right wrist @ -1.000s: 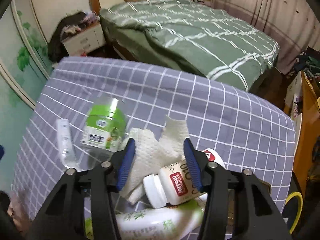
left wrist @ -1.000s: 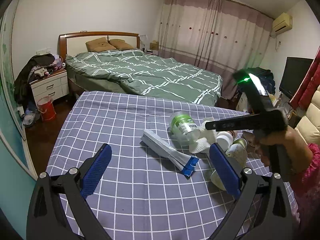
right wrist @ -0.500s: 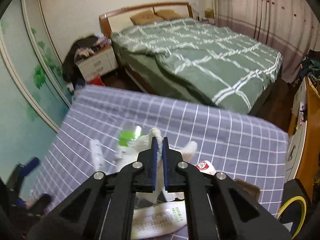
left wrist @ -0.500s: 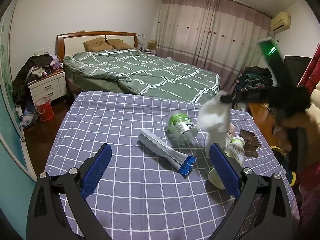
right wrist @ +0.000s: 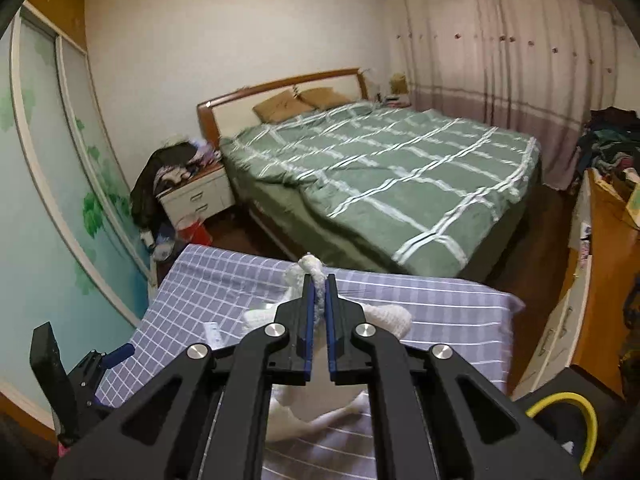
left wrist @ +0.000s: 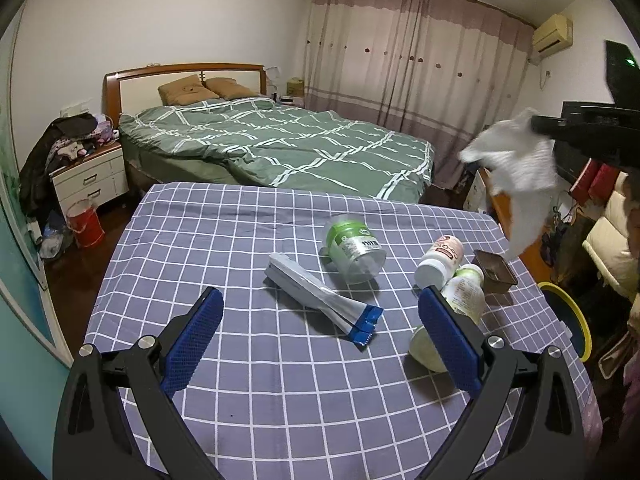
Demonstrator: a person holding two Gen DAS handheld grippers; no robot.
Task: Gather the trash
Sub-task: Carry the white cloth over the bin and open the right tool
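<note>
Lifted off the tabletop (left wrist: 280,380) since a second ago, white paper towel (left wrist: 516,160) pinched in right gripper (right wrist: 319,300) fingers, dangling above the bottles (left wrist: 440,256), left gripper (left wrist: 320,336) fingers spread wide, holding nothing

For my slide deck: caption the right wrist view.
Right gripper shut on a white paper towel, lifted above the checked table.

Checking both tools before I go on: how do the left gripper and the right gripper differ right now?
The left gripper is open with nothing between its fingers; the right gripper is shut on a white paper towel. The left gripper sits low over the checked tablecloth, near the bottles; the right gripper is raised off to the side, the paper towel dangling clear of the table. Both have black frames and blue pads.
</note>
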